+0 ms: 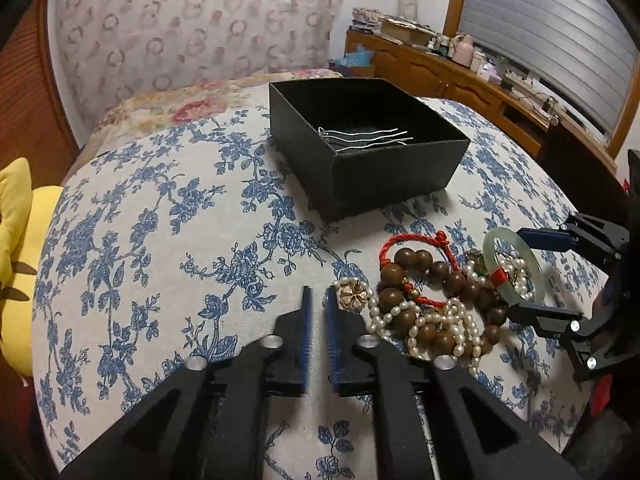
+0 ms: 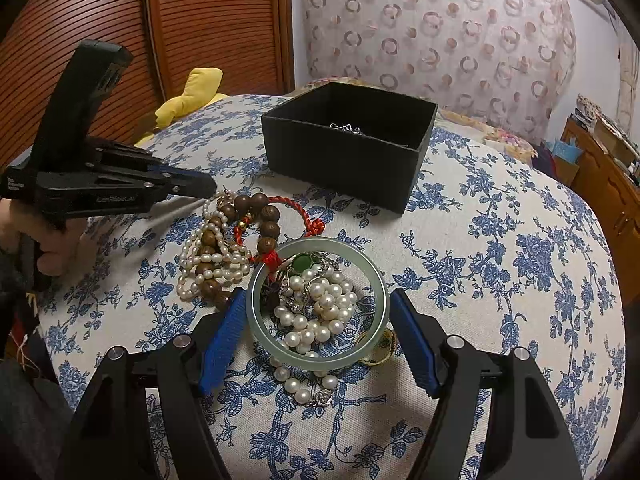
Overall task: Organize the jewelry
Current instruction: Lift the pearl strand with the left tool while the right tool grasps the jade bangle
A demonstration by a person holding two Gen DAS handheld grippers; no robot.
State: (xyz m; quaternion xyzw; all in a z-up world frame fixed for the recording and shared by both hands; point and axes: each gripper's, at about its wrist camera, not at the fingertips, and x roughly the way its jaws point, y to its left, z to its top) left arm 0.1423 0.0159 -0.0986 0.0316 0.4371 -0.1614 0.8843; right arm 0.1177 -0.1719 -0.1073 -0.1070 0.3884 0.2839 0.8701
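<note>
The pale green, smooth jade bangle (image 2: 318,304) is seen lying flat at lower centre of the right wrist view, on pearls, its opening facing up. It is bracketed by the spread-apart right gripper (image 2: 318,338), not yet touched. It is judged rigid, slippery and breakable; opposite outer rim points should be pinched. The left gripper (image 1: 317,300) is nearly clenched, holding nothing.

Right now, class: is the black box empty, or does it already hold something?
Not empty. The black box stands open with no lid on it, and wavy silver hairpins lie on its floor; the rest of its inside is too dark to tell.
</note>
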